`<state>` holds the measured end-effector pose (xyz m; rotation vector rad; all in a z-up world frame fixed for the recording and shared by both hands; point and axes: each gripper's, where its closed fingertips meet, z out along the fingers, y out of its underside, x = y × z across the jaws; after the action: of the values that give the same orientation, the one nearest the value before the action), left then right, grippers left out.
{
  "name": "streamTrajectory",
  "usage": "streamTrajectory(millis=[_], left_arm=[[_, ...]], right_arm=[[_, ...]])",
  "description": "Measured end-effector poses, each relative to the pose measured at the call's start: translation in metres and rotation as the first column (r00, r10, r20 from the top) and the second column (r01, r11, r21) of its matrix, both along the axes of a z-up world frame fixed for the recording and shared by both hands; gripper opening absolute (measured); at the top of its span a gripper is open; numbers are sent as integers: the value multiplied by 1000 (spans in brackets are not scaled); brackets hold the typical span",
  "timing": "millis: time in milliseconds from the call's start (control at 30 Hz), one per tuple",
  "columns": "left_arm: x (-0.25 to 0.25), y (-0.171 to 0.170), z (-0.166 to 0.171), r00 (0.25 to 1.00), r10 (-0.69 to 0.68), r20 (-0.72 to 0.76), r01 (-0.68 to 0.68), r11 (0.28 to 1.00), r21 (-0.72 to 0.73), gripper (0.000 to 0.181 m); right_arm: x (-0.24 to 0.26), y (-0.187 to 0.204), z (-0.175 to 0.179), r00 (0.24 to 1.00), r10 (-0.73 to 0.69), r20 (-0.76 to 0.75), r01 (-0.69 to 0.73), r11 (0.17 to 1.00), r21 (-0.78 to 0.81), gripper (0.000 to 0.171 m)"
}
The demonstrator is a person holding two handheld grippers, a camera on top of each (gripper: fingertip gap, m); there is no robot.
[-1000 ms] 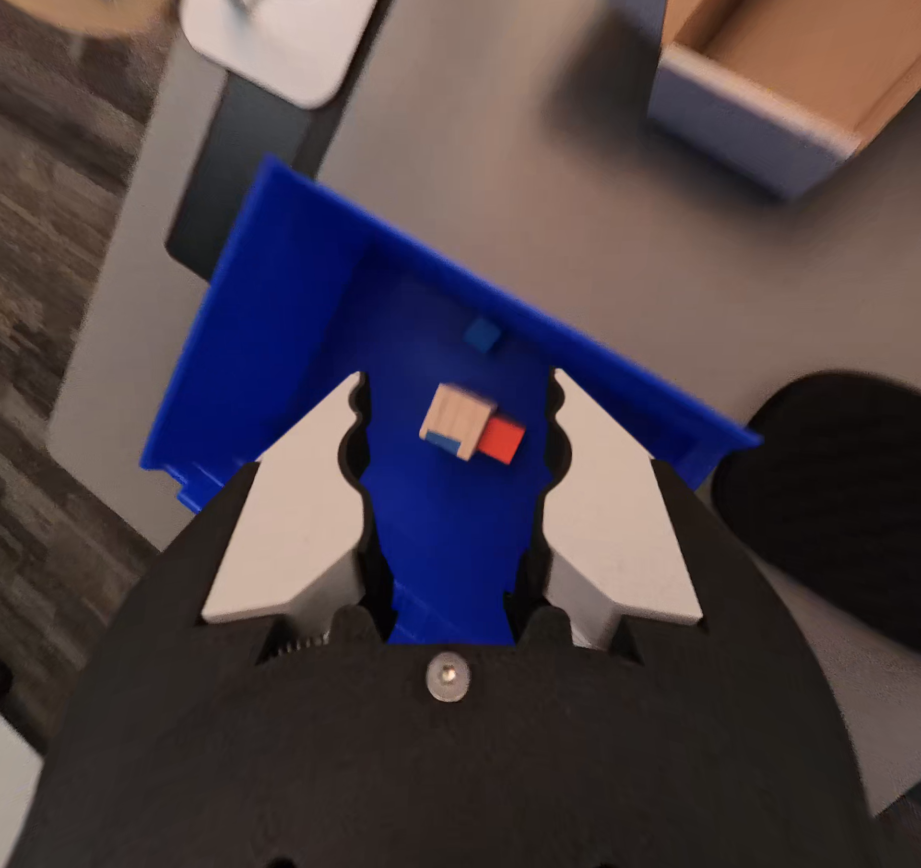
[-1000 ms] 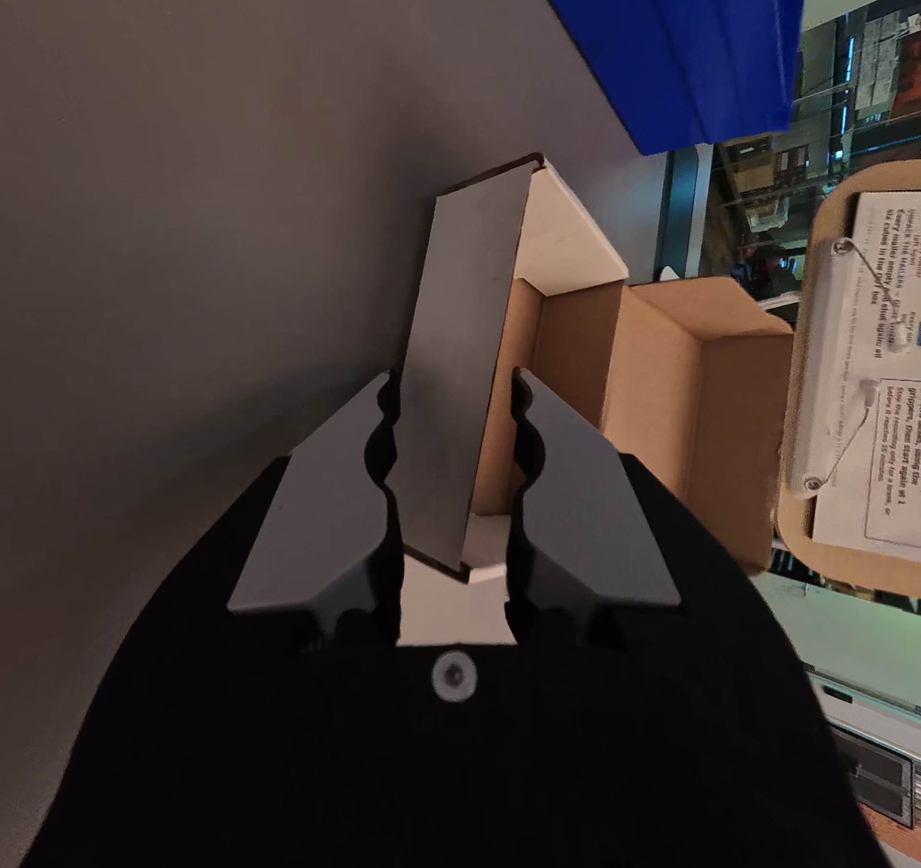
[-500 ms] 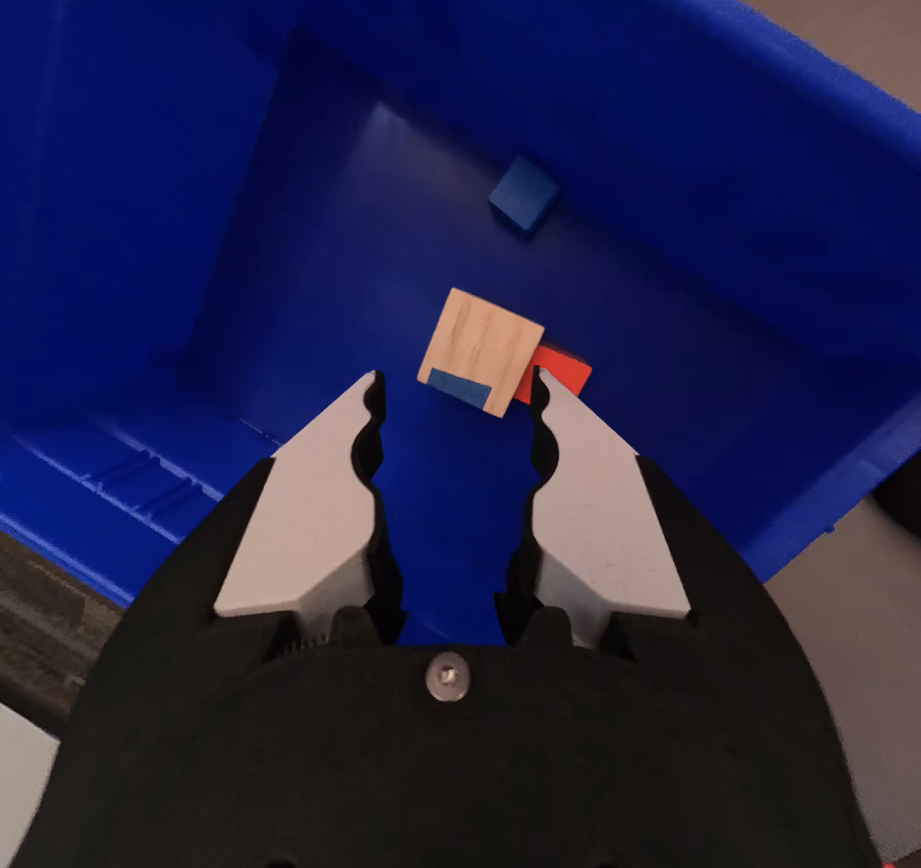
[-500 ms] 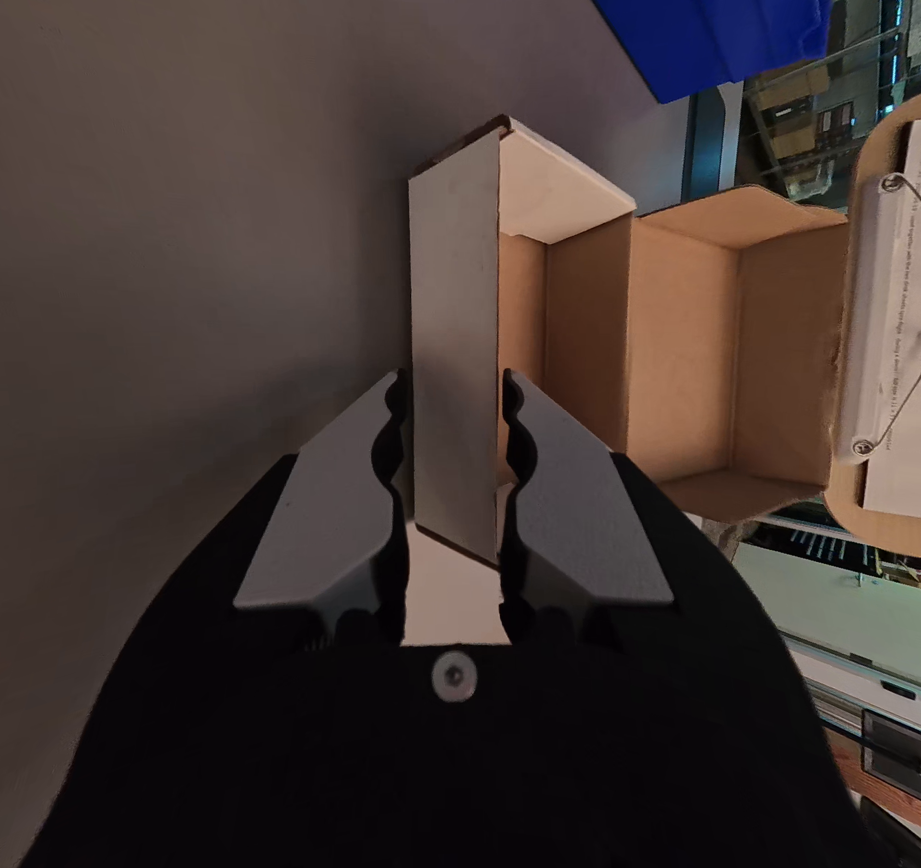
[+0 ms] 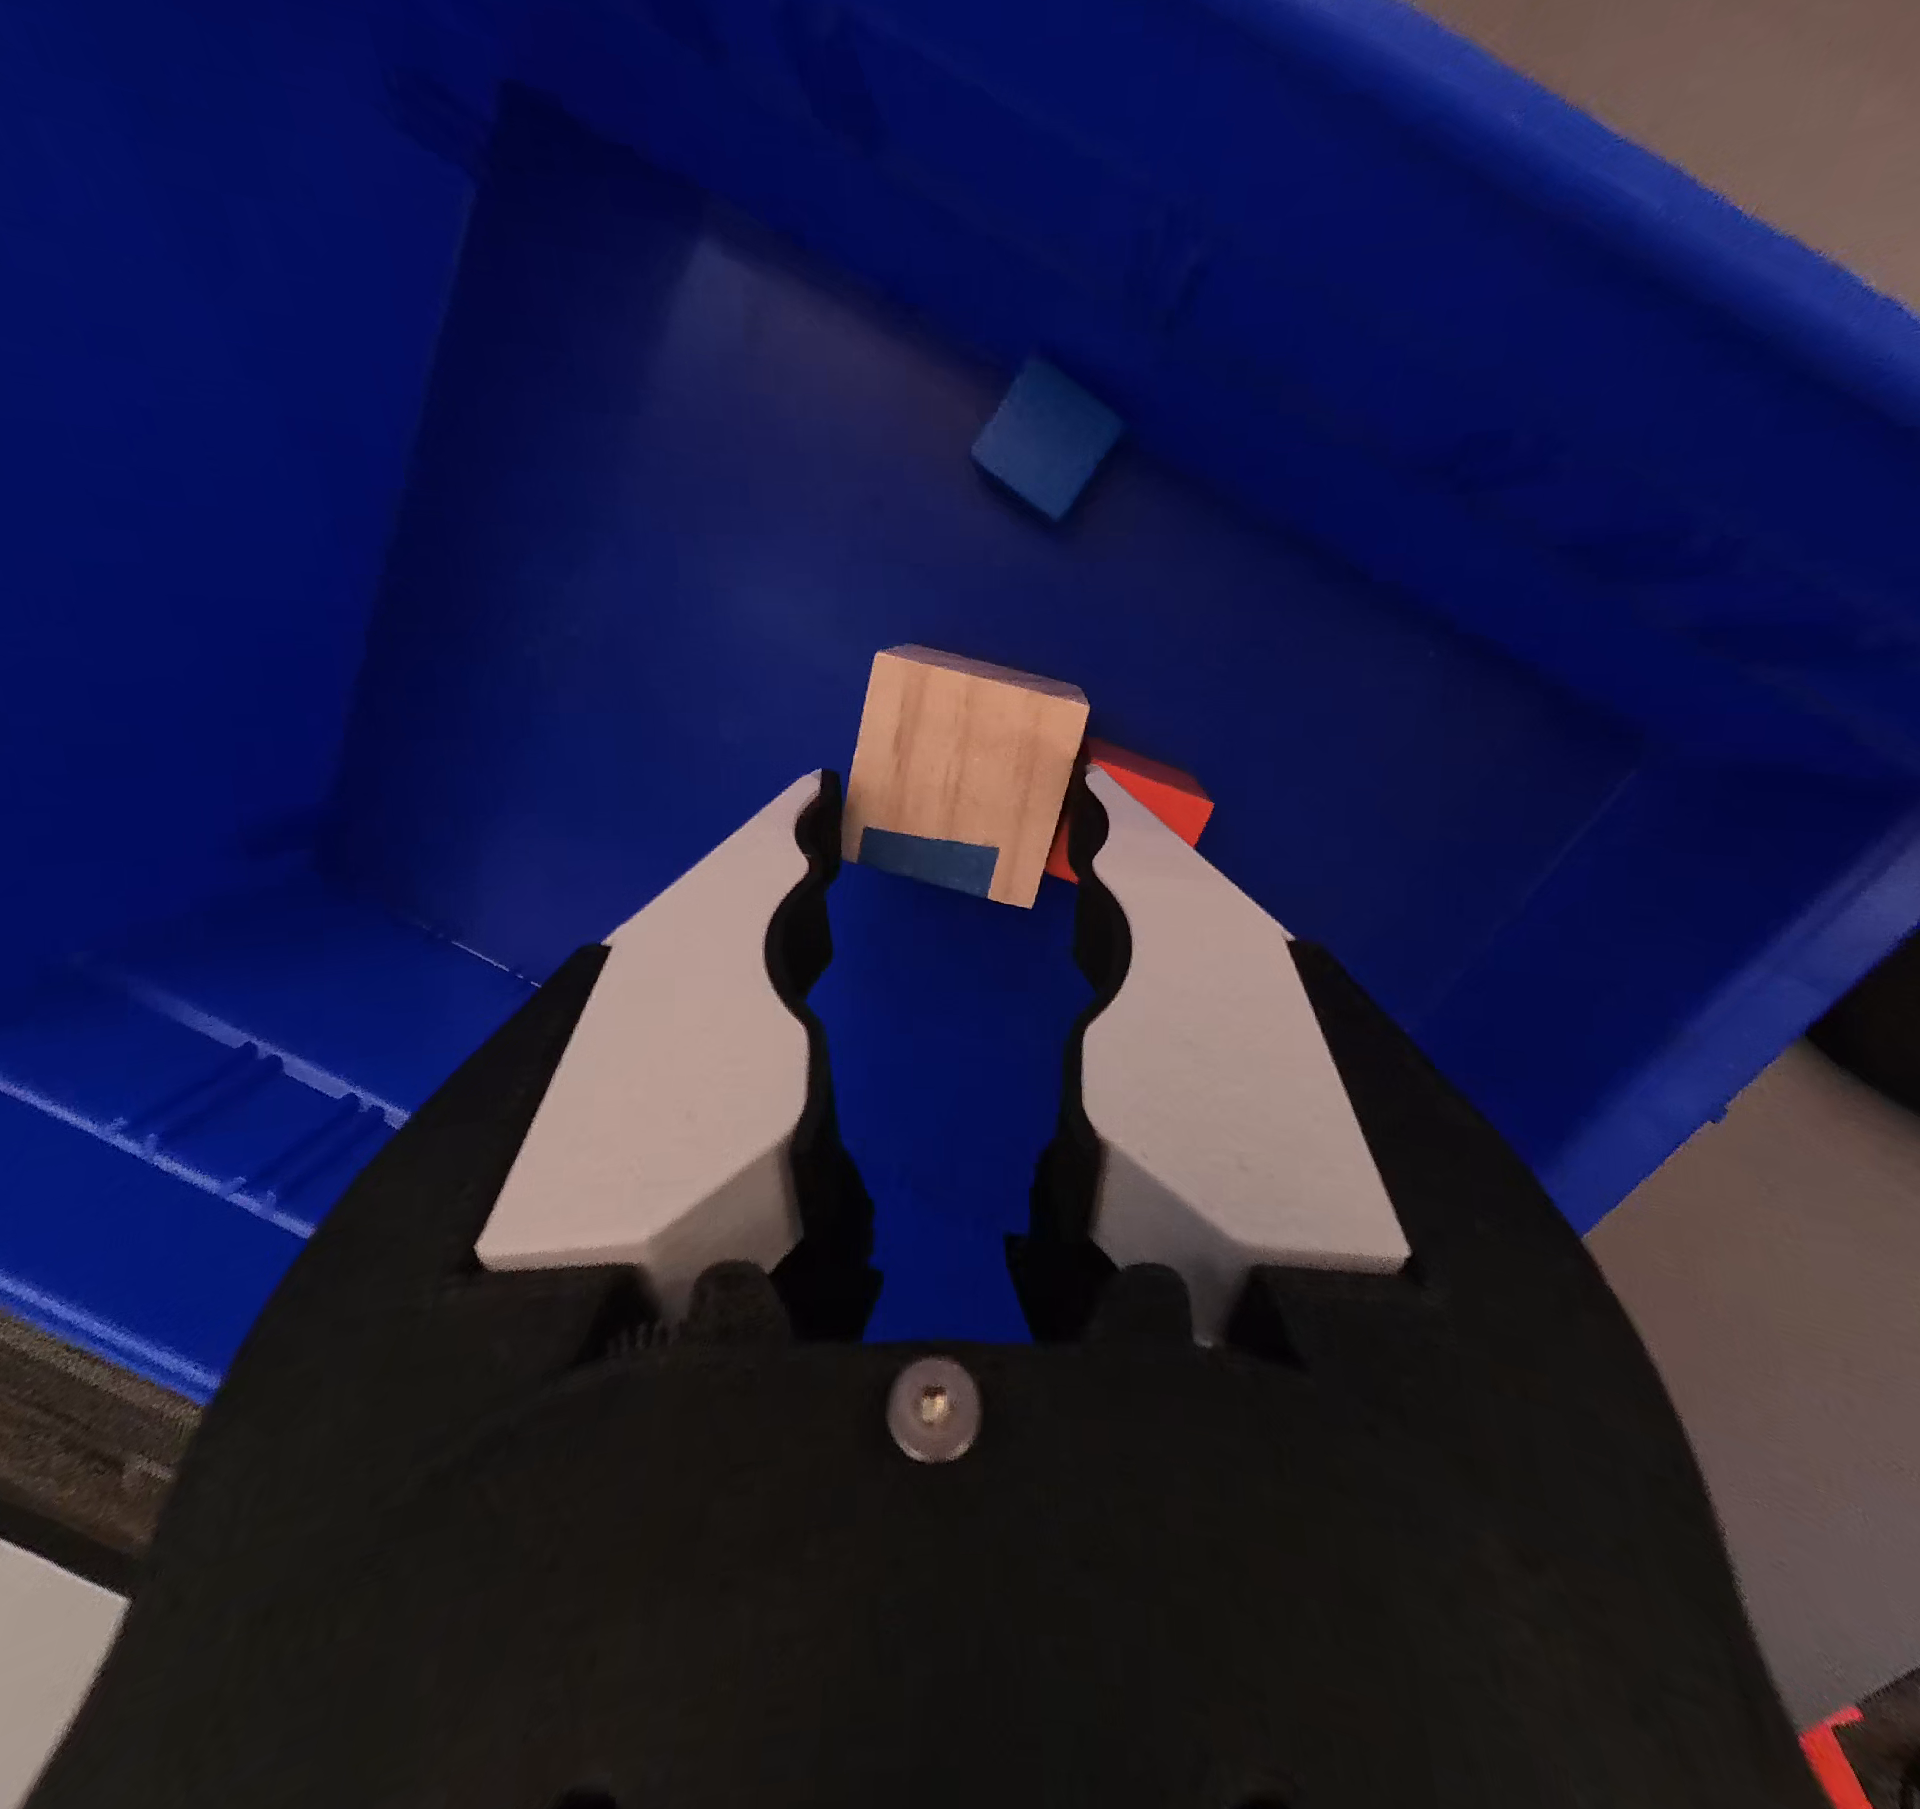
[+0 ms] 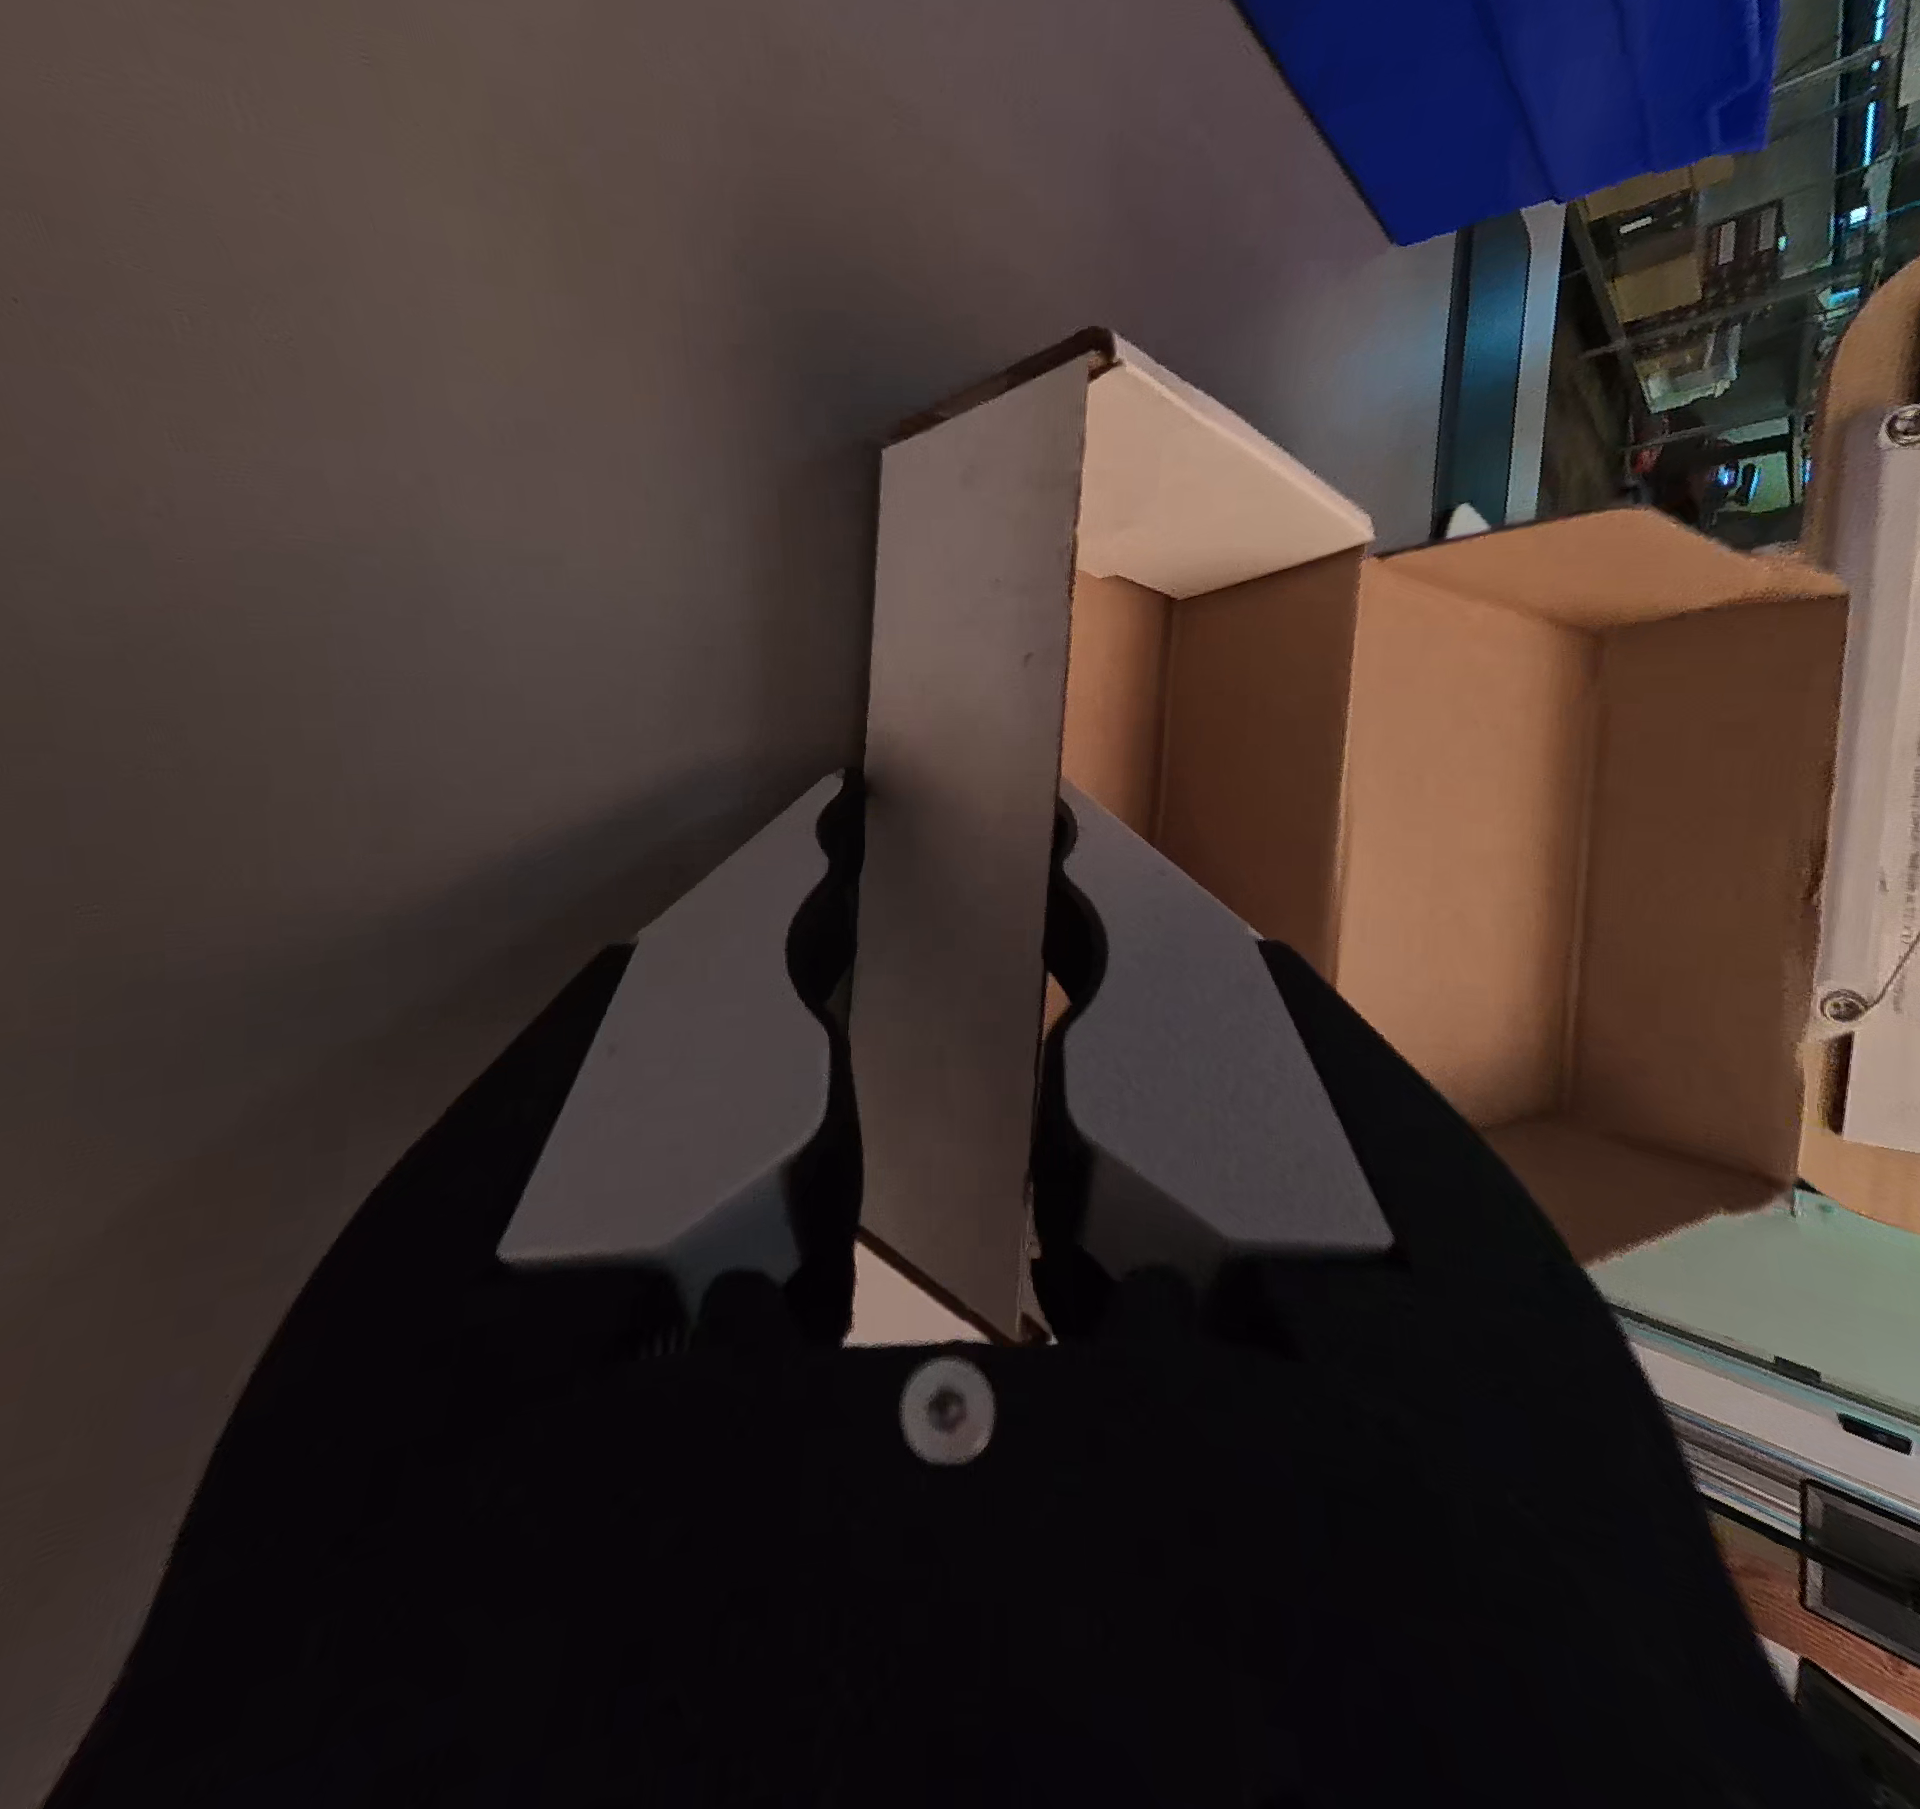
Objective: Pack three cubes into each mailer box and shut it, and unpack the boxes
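Note:
A wooden cube (image 5: 966, 751) with a blue patch sits in the blue bin (image 5: 312, 409), between my left gripper's (image 5: 954, 803) fingertips, which press on its two sides. A red cube (image 5: 1164, 798) lies right behind it, partly hidden by the right finger. A blue cube (image 5: 1047, 450) lies farther back by the bin wall. My right gripper (image 6: 961, 814) is shut on a white flap (image 6: 971, 668) of the open mailer box (image 6: 1455, 824), whose brown inside shows no cubes. The box rests on the grey table (image 6: 416, 409).
The blue bin also shows in the right wrist view (image 6: 1507, 24), beyond the mailer box. A clipboard with a sheet of paper (image 6: 1881, 720) stands just past the box. A dark round thing (image 5: 1870, 1021) lies beside the bin. The tips of one gripper are about 30 cm away from the tips of the other.
My left gripper has gone down into the blue bin and closed its fingers on the wooden cube, which turned to line up with them. My right gripper kept hold of the flap, shifting slightly.

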<state>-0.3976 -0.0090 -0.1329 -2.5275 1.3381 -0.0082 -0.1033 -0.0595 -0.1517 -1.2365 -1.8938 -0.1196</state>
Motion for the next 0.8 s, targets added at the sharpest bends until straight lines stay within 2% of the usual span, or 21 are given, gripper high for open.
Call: streamTrajectory(millis=[200,400,633,800], left_arm=[[-1,-1,0,1000,-1,-25,1,1000,-1,42],[-2,-2,15,1000,5,-31,-4,1000,29,41],[5,-2,71,1000,25,-8,-24,993,116,41],[53,-4,125,997,-41,71,25,976,216,41]], right_arm=[[-3,-2,2,1000,3,-12,-3,1000,13,32],[-2,-10,20,994,-9,-105,5,999,-37,36],[-2,-22,32,986,-47,-159,33,996,-87,45],[0,-31,45,978,-58,-201,39,995,-96,53]])
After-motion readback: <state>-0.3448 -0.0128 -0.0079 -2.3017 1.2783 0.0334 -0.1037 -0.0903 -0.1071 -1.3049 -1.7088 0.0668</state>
